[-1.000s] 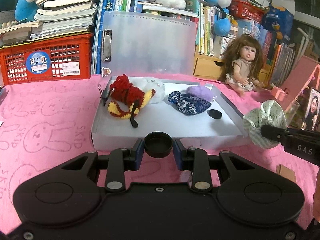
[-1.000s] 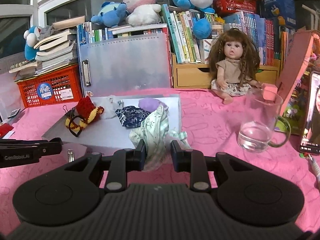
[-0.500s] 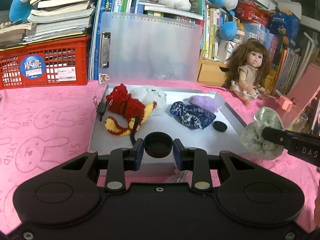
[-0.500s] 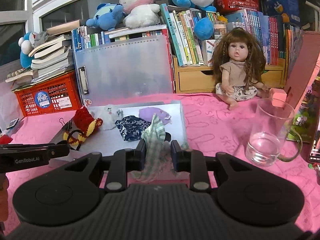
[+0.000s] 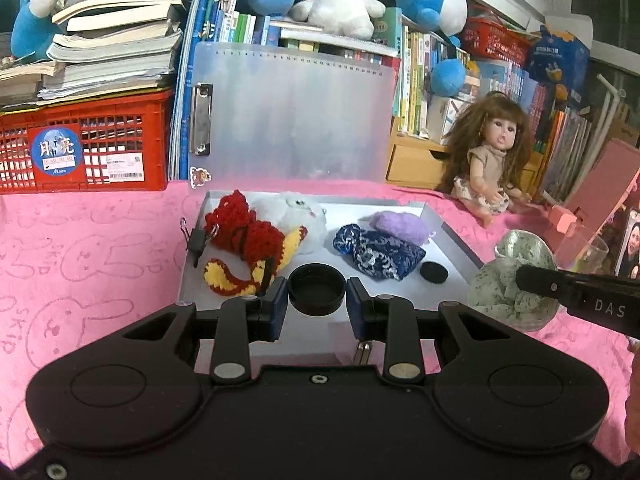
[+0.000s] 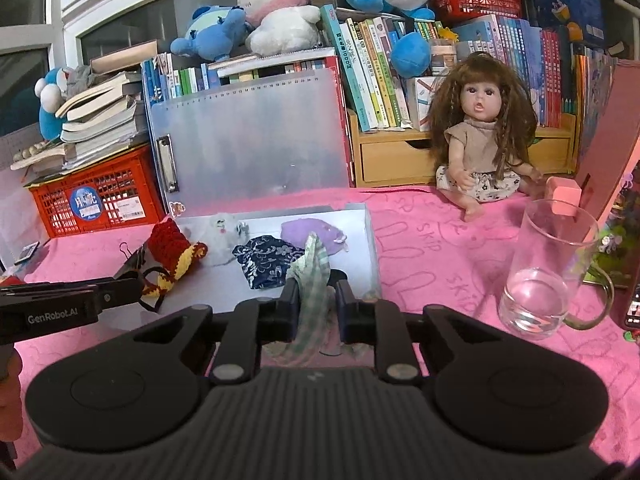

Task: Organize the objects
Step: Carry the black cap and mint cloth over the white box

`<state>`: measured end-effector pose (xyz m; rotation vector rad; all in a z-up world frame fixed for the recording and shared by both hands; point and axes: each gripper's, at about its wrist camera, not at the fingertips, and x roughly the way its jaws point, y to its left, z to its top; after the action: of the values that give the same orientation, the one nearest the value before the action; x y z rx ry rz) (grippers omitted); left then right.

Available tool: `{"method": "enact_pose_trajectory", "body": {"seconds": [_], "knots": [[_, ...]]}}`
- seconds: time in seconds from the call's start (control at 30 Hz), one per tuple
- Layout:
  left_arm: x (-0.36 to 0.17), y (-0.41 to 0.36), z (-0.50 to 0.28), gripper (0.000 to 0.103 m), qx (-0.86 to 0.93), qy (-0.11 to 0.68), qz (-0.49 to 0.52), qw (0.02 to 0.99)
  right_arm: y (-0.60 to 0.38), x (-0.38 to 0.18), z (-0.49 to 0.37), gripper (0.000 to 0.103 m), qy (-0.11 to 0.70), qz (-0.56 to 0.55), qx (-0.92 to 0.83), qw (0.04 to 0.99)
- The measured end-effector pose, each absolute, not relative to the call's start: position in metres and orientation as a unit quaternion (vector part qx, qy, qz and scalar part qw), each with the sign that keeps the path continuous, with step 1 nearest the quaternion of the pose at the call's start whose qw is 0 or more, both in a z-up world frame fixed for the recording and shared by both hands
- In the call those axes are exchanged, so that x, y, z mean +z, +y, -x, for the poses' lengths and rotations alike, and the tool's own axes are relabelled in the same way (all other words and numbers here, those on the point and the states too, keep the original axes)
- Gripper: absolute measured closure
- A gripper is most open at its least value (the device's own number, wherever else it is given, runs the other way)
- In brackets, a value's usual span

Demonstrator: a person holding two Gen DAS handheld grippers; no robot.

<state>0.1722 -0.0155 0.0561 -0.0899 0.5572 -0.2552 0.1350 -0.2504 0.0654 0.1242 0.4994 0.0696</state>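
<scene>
The left gripper [image 5: 317, 300] clamps a black cap [image 5: 317, 289] over the white tray's [image 5: 452, 236] near edge; the right gripper [image 6: 313, 307], having just tightened, pinches a green cloth pouch [image 6: 312, 280], probably beyond the tray's right edge.

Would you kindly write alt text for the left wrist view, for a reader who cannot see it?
The left gripper holds a round black cap over the near edge of a white tray on a pink cloth. The tray carries a red and yellow crochet toy, a blue pouch and a purple pouch. At right, the right gripper grips a green patterned cloth.
</scene>
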Motion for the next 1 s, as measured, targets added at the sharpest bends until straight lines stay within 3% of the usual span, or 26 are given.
{"method": "enact_pose_trajectory", "body": {"seconds": [1.0], "knots": [[0.046,-0.006,-0.211,0.073,-0.107,0.285,0.057,0.951,-0.266,0.069,-0.174,0.082,0.266,-0.123,0.048,0.955]]}}
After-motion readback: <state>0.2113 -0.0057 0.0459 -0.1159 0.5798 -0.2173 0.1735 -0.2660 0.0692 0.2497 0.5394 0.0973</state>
